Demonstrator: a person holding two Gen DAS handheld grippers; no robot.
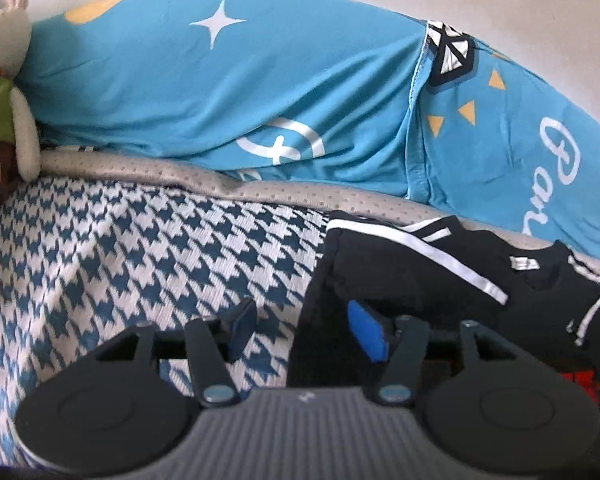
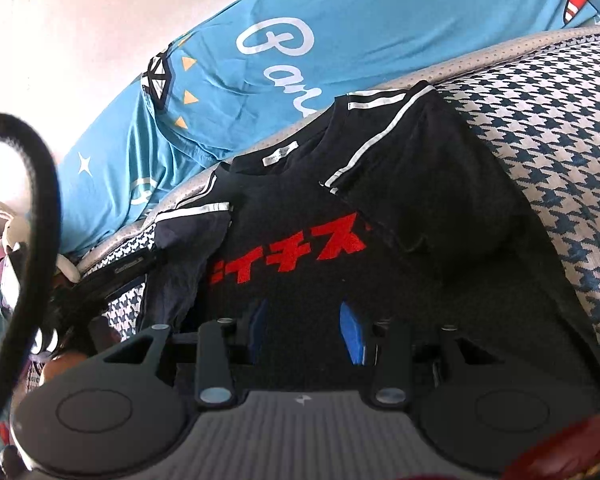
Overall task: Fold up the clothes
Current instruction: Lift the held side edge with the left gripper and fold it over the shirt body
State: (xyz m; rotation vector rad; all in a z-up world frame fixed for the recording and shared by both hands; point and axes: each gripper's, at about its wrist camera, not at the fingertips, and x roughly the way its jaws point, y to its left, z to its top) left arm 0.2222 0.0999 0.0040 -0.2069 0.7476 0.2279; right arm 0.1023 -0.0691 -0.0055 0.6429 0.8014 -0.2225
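A black T-shirt (image 2: pixel 340 216) with red lettering and white shoulder stripes is laid on the houndstooth bedcover (image 1: pixel 120 248), collar toward the blue pillow (image 1: pixel 220 92). Both sleeves appear to be turned inward, though dark folds are poorly resolved. The left gripper (image 1: pixel 306 328) is held over the shirt's side edge, fingers apart, nothing gripped. The right gripper (image 2: pixel 304 328) is positioned over the shirt front, fingers likewise spread and empty. A plush rabbit (image 1: pixel 8 64) is seen beside the pillow.
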